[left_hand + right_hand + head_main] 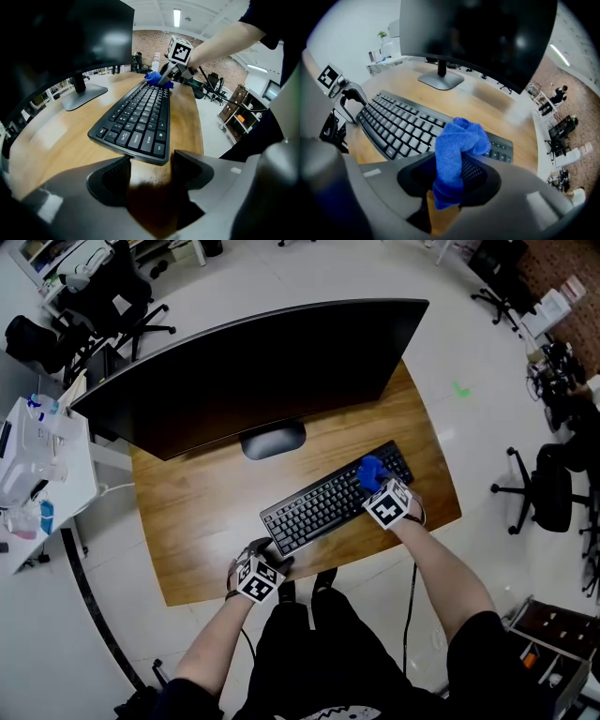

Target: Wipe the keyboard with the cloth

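A black keyboard (323,504) (138,119) (391,123) lies slanted on the wooden desk (197,512), in front of the monitor. My right gripper (374,482) (450,176) is shut on a blue cloth (370,469) (457,145), and the bunched cloth rests over the keyboard's right part. In the left gripper view the cloth (157,78) shows at the keyboard's far end under the right gripper (171,72). My left gripper (267,552) (150,173) stands open just off the keyboard's left end, with only bare wood between its jaws.
A wide curved monitor (253,371) on a grey oval stand (274,440) fills the back of the desk. The desk's front edge (309,573) runs close behind both grippers. Office chairs (548,488) stand on the floor around, and a white side table (37,474) is at the left.
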